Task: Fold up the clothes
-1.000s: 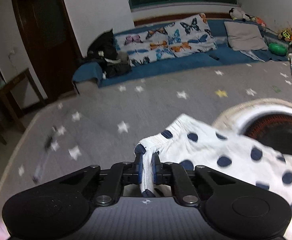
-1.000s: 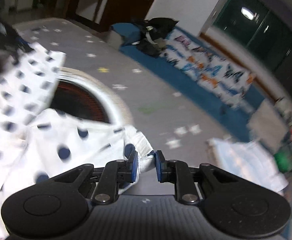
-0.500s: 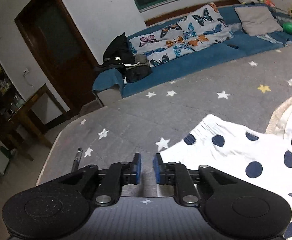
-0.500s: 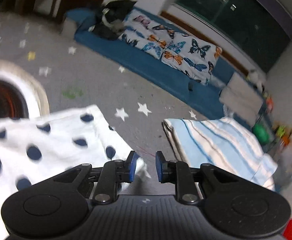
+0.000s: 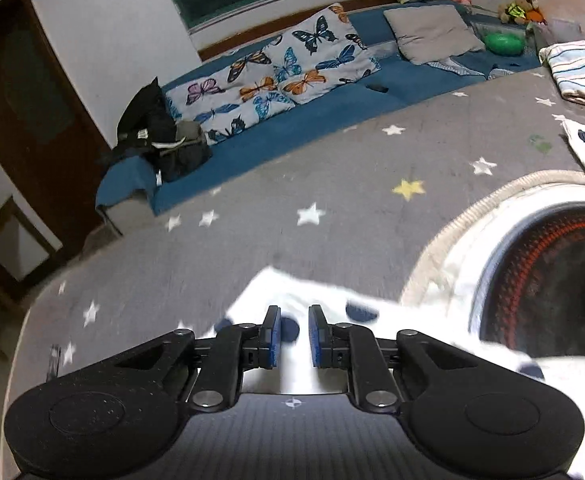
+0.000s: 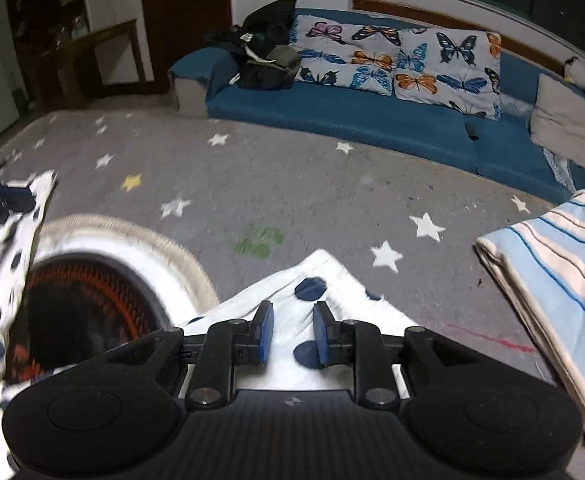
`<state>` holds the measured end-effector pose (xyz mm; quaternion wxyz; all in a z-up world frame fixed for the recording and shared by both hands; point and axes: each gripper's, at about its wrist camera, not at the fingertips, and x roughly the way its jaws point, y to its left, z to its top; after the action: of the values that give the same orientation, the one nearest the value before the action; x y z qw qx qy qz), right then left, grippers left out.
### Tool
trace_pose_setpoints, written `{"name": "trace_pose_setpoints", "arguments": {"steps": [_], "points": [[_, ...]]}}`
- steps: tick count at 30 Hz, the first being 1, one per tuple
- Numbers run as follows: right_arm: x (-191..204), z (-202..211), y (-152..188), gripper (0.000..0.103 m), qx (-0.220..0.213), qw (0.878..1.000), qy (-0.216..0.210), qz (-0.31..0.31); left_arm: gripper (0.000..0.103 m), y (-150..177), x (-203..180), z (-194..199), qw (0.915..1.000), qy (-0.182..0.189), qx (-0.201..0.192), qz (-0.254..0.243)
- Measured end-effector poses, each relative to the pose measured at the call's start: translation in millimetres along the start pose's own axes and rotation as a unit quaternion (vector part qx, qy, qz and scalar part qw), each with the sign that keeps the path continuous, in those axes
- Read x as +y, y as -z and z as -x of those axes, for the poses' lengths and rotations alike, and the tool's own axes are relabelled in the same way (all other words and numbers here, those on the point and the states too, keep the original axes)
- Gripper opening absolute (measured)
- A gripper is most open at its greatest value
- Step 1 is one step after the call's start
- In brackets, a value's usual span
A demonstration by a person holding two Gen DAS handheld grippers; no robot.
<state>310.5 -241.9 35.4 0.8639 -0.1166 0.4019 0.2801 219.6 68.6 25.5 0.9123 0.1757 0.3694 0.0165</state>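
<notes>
A white garment with dark blue dots [image 5: 324,300] lies across the grey star carpet [image 5: 332,184] and over the edge of a round basket [image 5: 472,216]. In the left wrist view, my left gripper [image 5: 293,336] hovers over the garment's near-left corner. Its pads stand a little apart and press on nothing. In the right wrist view, my right gripper [image 6: 292,332] hangs over another corner of the garment [image 6: 320,276]. Its jaws are opening, and the cloth shows below the gap, not pinched. The garment's far side [image 6: 8,264] rises at the left edge, blurred.
The basket [image 6: 140,236] has a pale rope rim and a dark orange inside. A folded striped cloth [image 6: 552,280] lies on the carpet to the right. A blue couch [image 6: 372,116] with butterfly pillows and a black bag lines the back wall. A door and wooden table stand at left.
A second ago both grippers were shut on the garment's edge and held it up. Both let go, and the garment dropped flat. Each gripper now sits over a corner of it.
</notes>
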Motion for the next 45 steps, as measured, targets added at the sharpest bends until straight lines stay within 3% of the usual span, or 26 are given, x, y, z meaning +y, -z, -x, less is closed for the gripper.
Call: {"name": "trace_pose_setpoints", "arguments": {"steps": [8, 13, 16, 20, 24, 30, 35, 41, 45], "points": [[-0.9, -16.6, -17.2, 0.032, -0.018, 1.0, 0.005, -0.003, 0.017, -20.2, -8.2, -33.6, 0.998, -0.047, -0.022, 0.036], [-11.6, 18.2, -13.1, 0.032, -0.032, 0.999, -0.003, -0.009, 0.027, -18.1, -6.0, -16.4, 0.9971, -0.057, -0.021, 0.047], [-21.0, 35.2, -1.3, 0.032, -0.015, 1.0, 0.006, -0.011, 0.028, -12.4, -15.6, 12.1, 0.9982, -0.026, -0.028, 0.046], [-31.0, 41.8, 16.0, 0.032, 0.011, 1.0, 0.015, -0.015, 0.028, -3.0, -54.3, 62.3, 0.9965, 0.062, -0.055, 0.011], [-31.9, 38.8, 22.7, 0.032, 0.015, 1.0, 0.015, -0.01, 0.027, 4.2, -110.1, 105.6, 0.9801, 0.182, -0.07, -0.035], [-30.3, 27.4, 19.9, 0.032, 0.017, 1.0, 0.019, -0.002, 0.026, 15.4, -181.3, 143.7, 0.9374, 0.323, -0.081, -0.102], [-34.4, 24.7, 18.8, 0.033, 0.013, 1.0, 0.02, -0.004, 0.025, 32.5, -214.0, 152.5, 0.9102, 0.39, -0.061, -0.125], [-43.2, 19.0, 14.6, 0.033, 0.006, 0.999, 0.031, -0.011, 0.023, 54.2, -232.8, 166.4, 0.8837, 0.444, -0.048, -0.14], [-47.6, 12.0, 9.6, 0.033, -0.005, 0.999, 0.045, -0.016, 0.023, 57.1, -241.3, 168.0, 0.8796, 0.456, -0.052, -0.127]]}}
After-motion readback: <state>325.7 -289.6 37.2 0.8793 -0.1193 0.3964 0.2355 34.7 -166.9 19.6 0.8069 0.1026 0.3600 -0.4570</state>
